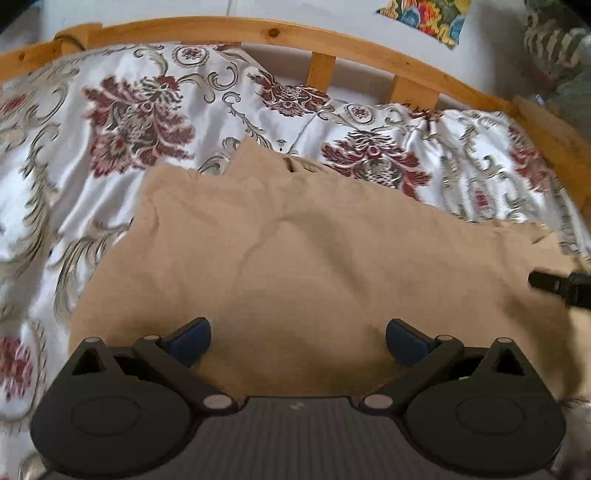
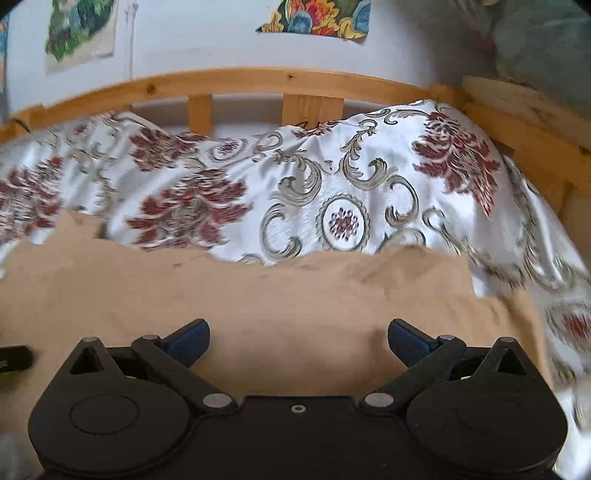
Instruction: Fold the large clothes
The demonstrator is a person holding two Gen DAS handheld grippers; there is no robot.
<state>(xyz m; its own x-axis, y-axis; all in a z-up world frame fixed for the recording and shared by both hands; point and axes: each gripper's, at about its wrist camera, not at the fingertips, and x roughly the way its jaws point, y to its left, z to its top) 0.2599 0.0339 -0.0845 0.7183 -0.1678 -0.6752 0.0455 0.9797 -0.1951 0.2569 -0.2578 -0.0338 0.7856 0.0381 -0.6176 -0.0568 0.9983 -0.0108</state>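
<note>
A large tan garment (image 1: 295, 254) lies spread on the bed, its far edge rumpled with a folded-over flap near the middle. My left gripper (image 1: 298, 338) hovers over its near part, jaws wide apart and nothing between the blue pads. In the right wrist view the same tan garment (image 2: 258, 302) fills the lower half, and my right gripper (image 2: 298, 339) is open above it, also holding nothing. The right gripper's black finger (image 1: 554, 284) shows at the right edge of the left view; a black part of the left gripper (image 2: 14, 360) shows at the left edge of the right view.
A white bedspread (image 1: 155, 110) with dark red flowers and grey scrolls covers the bed. A wooden slatted bed rail (image 1: 332, 40) runs along the far side, with a wooden side board (image 2: 524, 125) at the right. Colourful fabric pictures (image 2: 317, 16) hang on the wall.
</note>
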